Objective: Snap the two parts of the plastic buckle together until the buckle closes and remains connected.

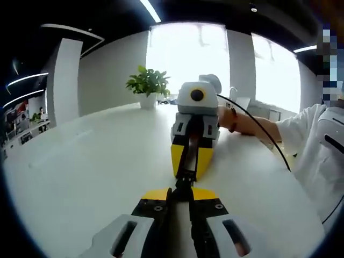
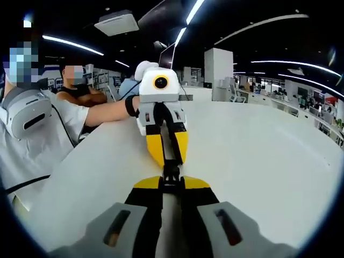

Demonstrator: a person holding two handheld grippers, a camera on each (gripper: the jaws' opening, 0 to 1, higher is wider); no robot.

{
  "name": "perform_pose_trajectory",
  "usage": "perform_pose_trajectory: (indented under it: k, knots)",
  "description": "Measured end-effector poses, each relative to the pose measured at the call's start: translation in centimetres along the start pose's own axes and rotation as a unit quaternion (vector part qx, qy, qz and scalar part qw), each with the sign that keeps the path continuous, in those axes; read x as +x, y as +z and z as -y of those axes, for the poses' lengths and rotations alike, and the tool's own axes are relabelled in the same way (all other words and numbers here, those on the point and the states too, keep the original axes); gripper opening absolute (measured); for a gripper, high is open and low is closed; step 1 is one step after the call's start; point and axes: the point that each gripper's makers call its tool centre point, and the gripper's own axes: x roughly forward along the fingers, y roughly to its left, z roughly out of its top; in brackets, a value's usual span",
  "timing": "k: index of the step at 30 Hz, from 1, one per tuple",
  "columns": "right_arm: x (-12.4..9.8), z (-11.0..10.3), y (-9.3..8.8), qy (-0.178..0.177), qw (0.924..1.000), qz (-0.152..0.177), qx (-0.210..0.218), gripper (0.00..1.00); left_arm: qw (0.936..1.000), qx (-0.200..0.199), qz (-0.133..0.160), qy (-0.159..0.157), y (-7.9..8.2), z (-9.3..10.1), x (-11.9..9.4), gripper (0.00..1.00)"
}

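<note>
Your two claws meet nose to nose over the white counter (image 1: 80,161), with the black plastic buckle (image 1: 184,174) pinched between them. In the left gripper view, your left claw (image 1: 181,194) rises from the bottom edge, its yellow-tipped jaws drawn close together on the near end of the buckle. Facing it, your right claw (image 1: 191,161) points back toward the camera with its yellow jaws clenched on the far end. The buckle runs as one dark strip from one claw to the other, held just above the counter; whether its two parts are fully latched cannot be told, since the jaws cover most of it.

In the right gripper view the same meeting is seen from the other side: your right claw (image 2: 172,185) comes up from the bottom, jaws narrowed on the buckle (image 2: 171,173), while your left claw (image 2: 167,153) faces it, yellow jaws closed on the opposite end.

Your right forearm (image 1: 244,124) lies along the counter behind the right claw, a dark band at the wrist, and a black cable (image 1: 258,129) arcs from that claw toward your white sleeve (image 1: 301,134). A potted green plant (image 1: 148,87) stands well back on the counter, before bright windows (image 1: 188,54). Behind your left arm, another person (image 2: 80,91) sits near the counter's edge.
</note>
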Motion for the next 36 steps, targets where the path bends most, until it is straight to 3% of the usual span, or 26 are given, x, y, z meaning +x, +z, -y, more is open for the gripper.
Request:
perform_pose_trajectory:
  k: [36]
  knots:
    - [0.11, -0.38, 0.02, 0.007, 0.9999, 0.002, -0.008, 0.11, 0.9998, 0.004, 0.015, -0.007, 0.02, 0.55, 0.64, 0.11]
